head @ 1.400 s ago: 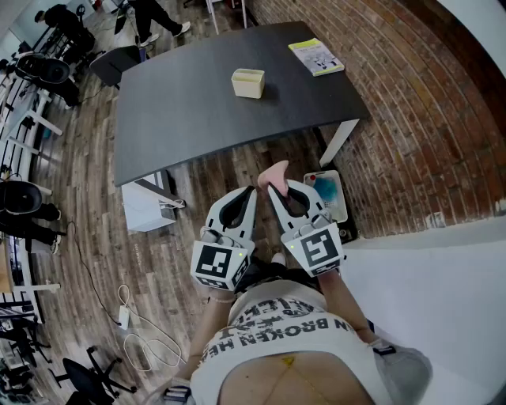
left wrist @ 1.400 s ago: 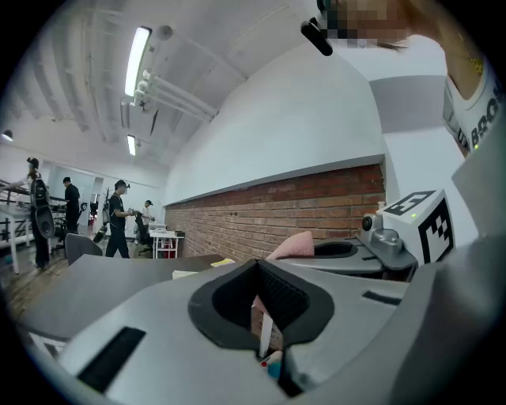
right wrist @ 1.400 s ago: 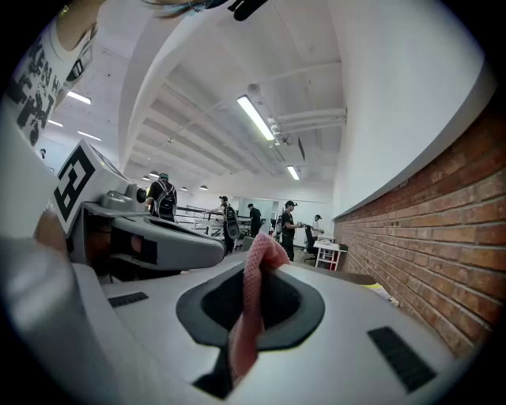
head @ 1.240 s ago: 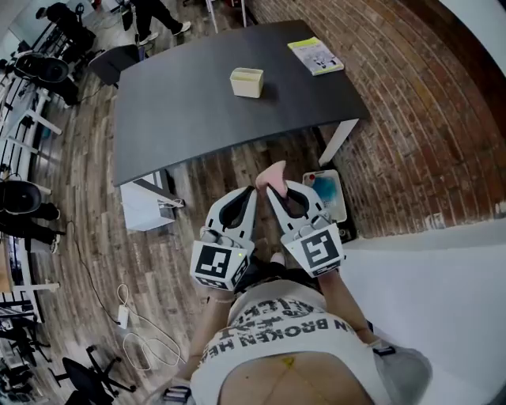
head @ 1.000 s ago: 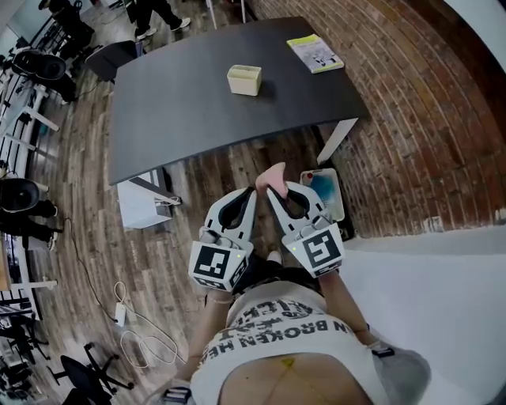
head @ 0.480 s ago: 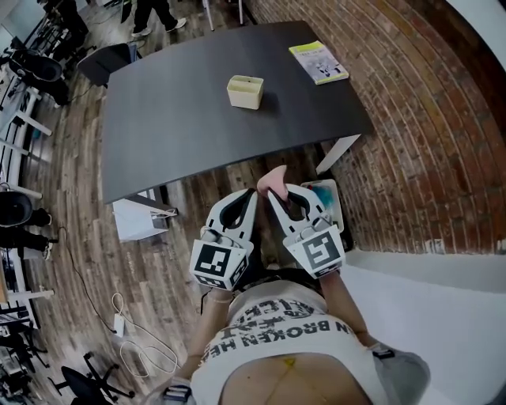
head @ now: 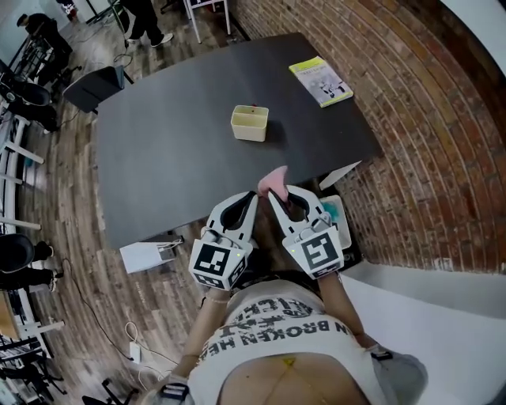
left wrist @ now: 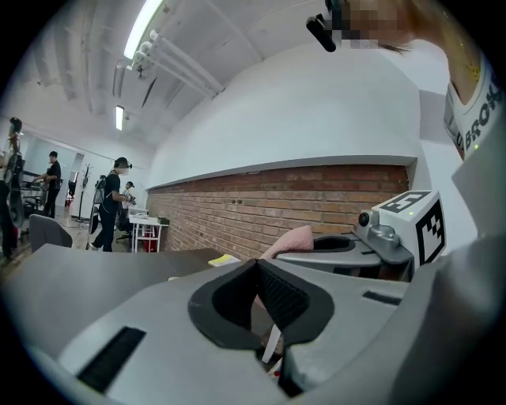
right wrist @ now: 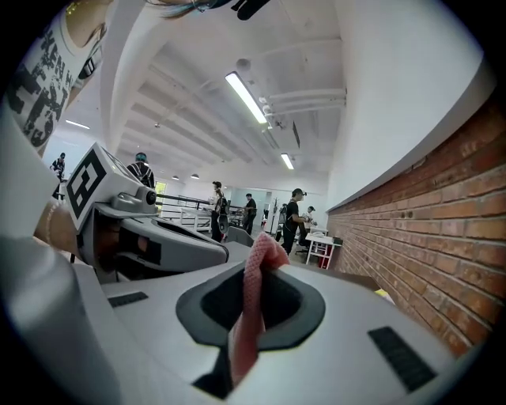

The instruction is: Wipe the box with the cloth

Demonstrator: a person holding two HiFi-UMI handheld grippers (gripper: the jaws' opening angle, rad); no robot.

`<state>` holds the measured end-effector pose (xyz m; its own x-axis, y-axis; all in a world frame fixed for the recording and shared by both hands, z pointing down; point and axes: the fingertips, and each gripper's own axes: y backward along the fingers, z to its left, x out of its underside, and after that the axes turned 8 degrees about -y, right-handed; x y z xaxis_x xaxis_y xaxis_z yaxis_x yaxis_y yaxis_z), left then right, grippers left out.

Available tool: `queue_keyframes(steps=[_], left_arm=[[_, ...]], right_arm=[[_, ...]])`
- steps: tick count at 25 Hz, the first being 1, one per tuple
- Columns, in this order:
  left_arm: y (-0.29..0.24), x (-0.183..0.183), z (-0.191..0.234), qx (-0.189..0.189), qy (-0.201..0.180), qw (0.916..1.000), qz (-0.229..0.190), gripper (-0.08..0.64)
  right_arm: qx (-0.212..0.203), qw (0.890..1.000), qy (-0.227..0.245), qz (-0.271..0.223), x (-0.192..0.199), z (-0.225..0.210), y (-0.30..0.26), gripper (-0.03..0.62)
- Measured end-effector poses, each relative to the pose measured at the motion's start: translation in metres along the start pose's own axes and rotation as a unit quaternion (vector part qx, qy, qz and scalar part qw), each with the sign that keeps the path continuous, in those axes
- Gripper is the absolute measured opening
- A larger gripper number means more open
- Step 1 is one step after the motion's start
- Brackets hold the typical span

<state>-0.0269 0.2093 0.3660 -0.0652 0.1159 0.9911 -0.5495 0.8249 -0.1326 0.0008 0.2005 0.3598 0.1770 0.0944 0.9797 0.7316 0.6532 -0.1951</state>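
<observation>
The soft, limp cloth (head: 276, 178) is found clamped in the fingers of the right gripper (head: 274, 191), the left gripper (head: 252, 196) is closed empty, and the box (head: 250, 123), judged light and rigid, stands mid-desk (head: 170, 162), best steadied by its rim.

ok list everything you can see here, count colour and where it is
table: 1, dark grey, centre of the room
box: 1, pale yellow, on the table
booklet: 1, yellow and white, table's far right corner
chair: 1, dark, off the table's far left corner
people: at least 2, dark clothes, far end of the room
wall: 1, red brick, right side
cloth: 1, pink, clamped in the right gripper
left gripper: 1, grey, shut, empty
right gripper: 1, grey, shut on the cloth, beside the left one
shirt: 1, white with dark print, bottom
</observation>
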Motion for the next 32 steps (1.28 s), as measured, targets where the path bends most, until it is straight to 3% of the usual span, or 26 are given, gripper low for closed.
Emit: queue_keyframes(steps=[10,16,32], left_arm=[[-0.018,0.007,0.057,0.011,0.011,0.9999,0.004,0.008],[-0.039,0.007,0.079,0.001,0.014,0.9999,0.008,0.008],[-0.166,-0.009,0.128,-0.040,0.010,0.9986,0.033,0.008]], right_arm=[[0.010,1.000,0.001,0.028,0.003,-0.016,-0.056,0.017],[-0.009,1.000,0.008,0.029,-0.001,-0.031,-0.084,0.017],[-0.087,0.995,0.016,0.045,-0.003,-0.148,-0.150,0.017]])
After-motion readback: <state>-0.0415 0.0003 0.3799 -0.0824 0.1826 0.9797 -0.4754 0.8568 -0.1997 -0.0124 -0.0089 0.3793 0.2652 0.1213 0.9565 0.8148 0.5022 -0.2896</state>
